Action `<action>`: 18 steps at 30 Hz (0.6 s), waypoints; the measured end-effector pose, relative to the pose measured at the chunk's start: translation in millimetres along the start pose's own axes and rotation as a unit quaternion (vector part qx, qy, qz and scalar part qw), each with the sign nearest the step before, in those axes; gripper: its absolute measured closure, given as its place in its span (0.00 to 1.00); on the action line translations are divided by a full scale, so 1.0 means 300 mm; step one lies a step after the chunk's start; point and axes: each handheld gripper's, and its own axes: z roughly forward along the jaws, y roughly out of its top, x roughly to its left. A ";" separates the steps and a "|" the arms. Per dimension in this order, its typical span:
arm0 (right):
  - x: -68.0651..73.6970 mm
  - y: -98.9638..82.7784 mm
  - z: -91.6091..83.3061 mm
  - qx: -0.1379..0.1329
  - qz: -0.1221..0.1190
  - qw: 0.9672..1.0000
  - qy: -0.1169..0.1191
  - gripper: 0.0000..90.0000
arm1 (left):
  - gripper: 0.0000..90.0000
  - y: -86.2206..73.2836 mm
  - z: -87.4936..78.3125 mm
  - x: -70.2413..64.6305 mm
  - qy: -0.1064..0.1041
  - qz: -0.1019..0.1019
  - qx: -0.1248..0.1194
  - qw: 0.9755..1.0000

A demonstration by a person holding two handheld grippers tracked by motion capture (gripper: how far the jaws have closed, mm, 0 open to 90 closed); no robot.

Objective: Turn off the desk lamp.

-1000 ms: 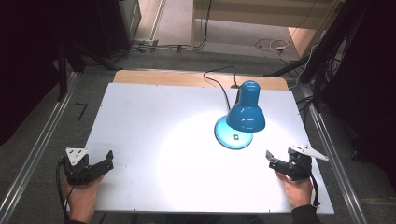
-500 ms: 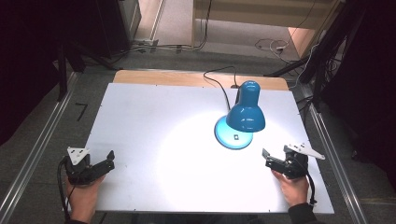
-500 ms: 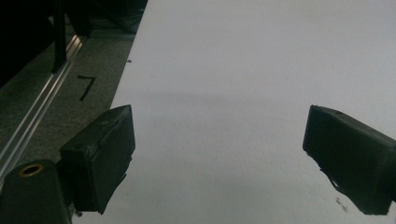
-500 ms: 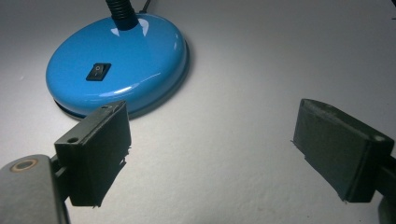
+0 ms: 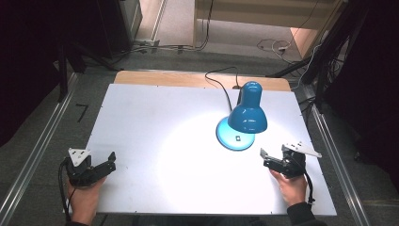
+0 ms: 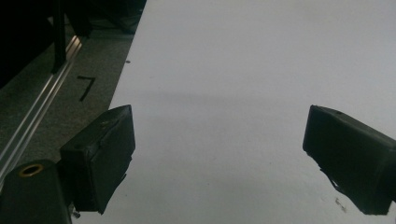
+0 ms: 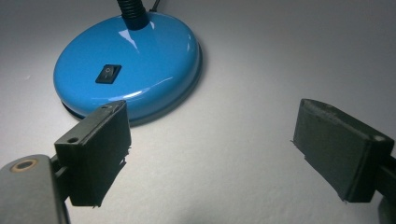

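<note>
moved: right gripper (image 5: 266, 157) nearer lamp (image 5: 246, 114) | jaws: both apart, empty | left gripper (image 5: 109, 163) idle | done: lamp lit, untouched | left: reach switch (image 7: 108, 73)

A white counter (image 5: 155, 141) is occupying the centre of the frame, with a wooden strip (image 5: 164, 77) running along its upper edge. Grey floor (image 5: 42, 132) is surrounding it. Metal rails (image 5: 35, 155) are running diagonally at the left and right. Loose cables (image 5: 273, 46) are lying at the upper right. A black mark (image 5: 83, 112) is showing at the left.
</note>
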 end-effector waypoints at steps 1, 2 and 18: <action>0.008 0.003 0.006 0.001 -0.001 1.000 0.002 0.11 | 0.11 0.000 0.000 0.000 0.000 0.000 0.000 1.000; 0.011 0.005 0.009 0.000 -0.005 1.000 0.002 0.11 | 0.11 0.000 0.000 0.000 0.000 0.000 0.000 1.000; 0.048 0.023 0.043 0.001 -0.017 1.000 0.008 0.12 | 0.11 0.000 -0.001 0.001 0.000 0.000 0.000 1.000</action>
